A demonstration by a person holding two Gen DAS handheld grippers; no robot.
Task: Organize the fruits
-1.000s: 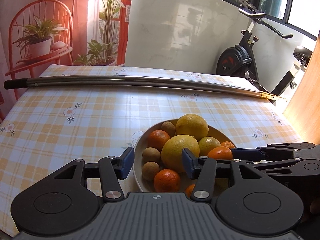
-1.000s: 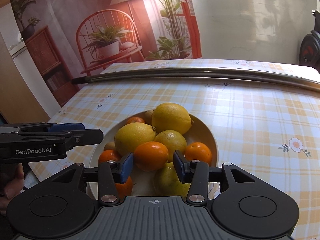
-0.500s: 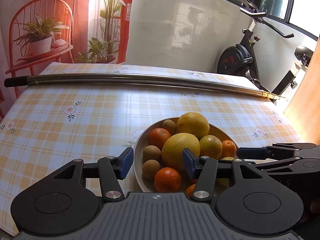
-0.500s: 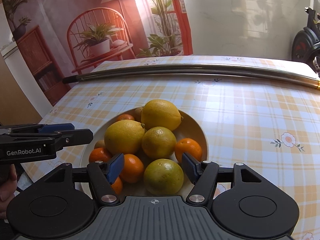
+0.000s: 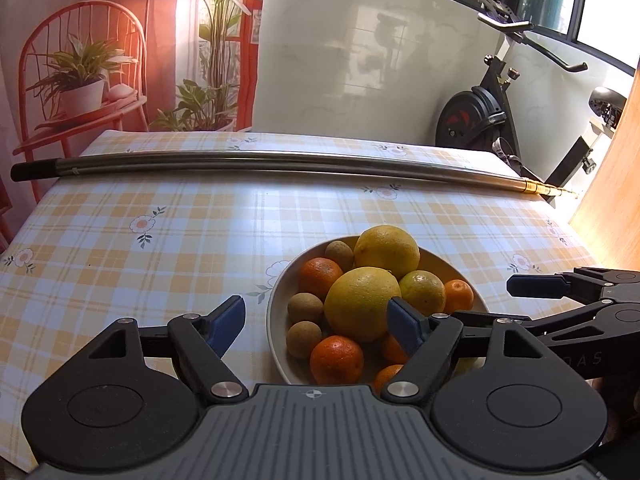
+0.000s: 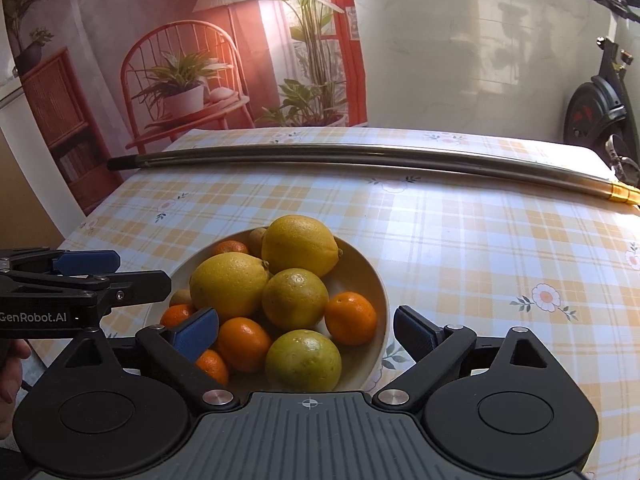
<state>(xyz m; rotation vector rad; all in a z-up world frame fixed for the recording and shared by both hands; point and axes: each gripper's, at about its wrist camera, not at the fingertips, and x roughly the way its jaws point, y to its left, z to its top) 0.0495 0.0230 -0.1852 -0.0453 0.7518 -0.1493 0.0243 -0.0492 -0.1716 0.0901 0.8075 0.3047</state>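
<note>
2 open, empty grippers, left (image 5: 316, 326) and right (image 6: 306, 330), flank the fruit bowl (image 6: 372, 276); steel pole (image 6: 360, 158) behind.

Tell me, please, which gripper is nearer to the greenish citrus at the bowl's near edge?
Right. The right gripper hangs open just above the greenish citrus; the left gripper sits off towards the bowl's other side.

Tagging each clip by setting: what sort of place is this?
Probably a home balcony or sunroom: a table with a plaid floral tablecloth, a bowl of citrus fruit, and an exercise bike by the windows.
</note>
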